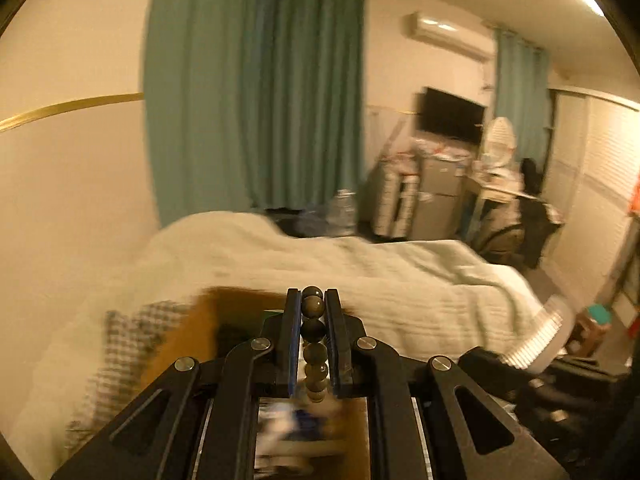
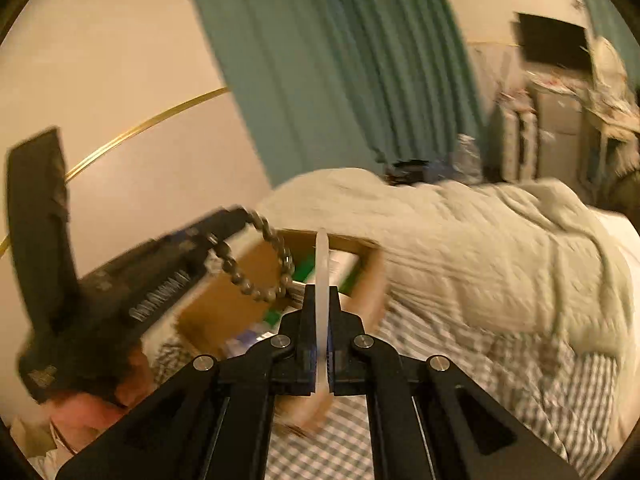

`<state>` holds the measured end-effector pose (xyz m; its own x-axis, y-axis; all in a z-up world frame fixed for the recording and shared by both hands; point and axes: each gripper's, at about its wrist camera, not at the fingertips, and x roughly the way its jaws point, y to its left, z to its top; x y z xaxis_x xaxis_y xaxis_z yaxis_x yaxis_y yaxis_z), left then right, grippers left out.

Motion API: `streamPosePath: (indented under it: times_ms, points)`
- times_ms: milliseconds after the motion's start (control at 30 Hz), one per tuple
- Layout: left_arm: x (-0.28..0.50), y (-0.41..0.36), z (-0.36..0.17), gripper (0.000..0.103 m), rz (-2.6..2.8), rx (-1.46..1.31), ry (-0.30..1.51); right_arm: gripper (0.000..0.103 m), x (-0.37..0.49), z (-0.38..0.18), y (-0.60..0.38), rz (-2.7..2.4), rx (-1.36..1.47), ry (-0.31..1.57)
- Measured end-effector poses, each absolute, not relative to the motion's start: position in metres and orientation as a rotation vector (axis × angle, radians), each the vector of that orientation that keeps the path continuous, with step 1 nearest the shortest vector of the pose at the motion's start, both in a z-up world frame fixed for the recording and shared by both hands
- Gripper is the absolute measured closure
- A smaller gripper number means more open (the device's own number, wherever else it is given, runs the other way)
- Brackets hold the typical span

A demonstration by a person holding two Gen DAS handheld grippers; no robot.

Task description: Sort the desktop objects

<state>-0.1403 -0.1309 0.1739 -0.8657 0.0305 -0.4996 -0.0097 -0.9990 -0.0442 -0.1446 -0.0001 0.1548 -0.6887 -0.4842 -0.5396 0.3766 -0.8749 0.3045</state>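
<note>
Left gripper [image 1: 313,300] is clamped on a dark bead bracelet [image 1: 314,330]; the beads run in a line between its two pads, from the tips back toward the hinge. In the right wrist view the same bracelet [image 2: 256,262] hangs as a loop from the left gripper's tips [image 2: 240,216], in the air above an open cardboard box [image 2: 224,308]. Right gripper [image 2: 322,300] is pinched tight on a thin white ring [image 2: 322,264], seen edge-on, standing up past the fingertips; probably a bangle, though the blur makes that hard to confirm. The box sits on a checked cloth [image 2: 328,444] on the bed, with a pale quilt [image 2: 460,248] beyond it. Box contents are smeared, some green and white items only. Teal curtain [image 1: 256,100] and a dark screen [image 1: 450,116] behind.
</note>
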Motion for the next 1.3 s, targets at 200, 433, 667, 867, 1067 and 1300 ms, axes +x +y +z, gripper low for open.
streamPosePath:
  times_ms: [200,433,667,867,1067,1300]
  points:
    - [-0.161,-0.192,0.137,0.092,2.994,-1.003,-0.061,0.097,-0.166,0.134,-0.079,-2.457,0.964,-0.179]
    - [-0.151,-0.189,0.118,0.009,2.992,-0.967,0.055,0.024,-0.18,0.117,-0.073,-2.607,1.008,-0.181]
    - [-0.119,-0.162,0.135,0.0,3.022,-0.759,0.003,0.0,-0.153,0.137,-0.02,-2.85,0.898,-0.05]
    - [-0.102,-0.132,0.143,0.0,3.082,-0.713,0.085,0.001,-0.111,0.145,0.016,-2.975,0.825,0.072]
    - [-0.07,-0.117,0.1,0.0,3.137,-0.684,-0.108,0.001,-0.078,0.109,0.032,-3.134,0.745,0.127]
    - [-0.064,-0.105,0.069,0.0,3.162,-0.782,-0.003,0.001,-0.075,0.043,0.043,-3.129,0.846,0.049]
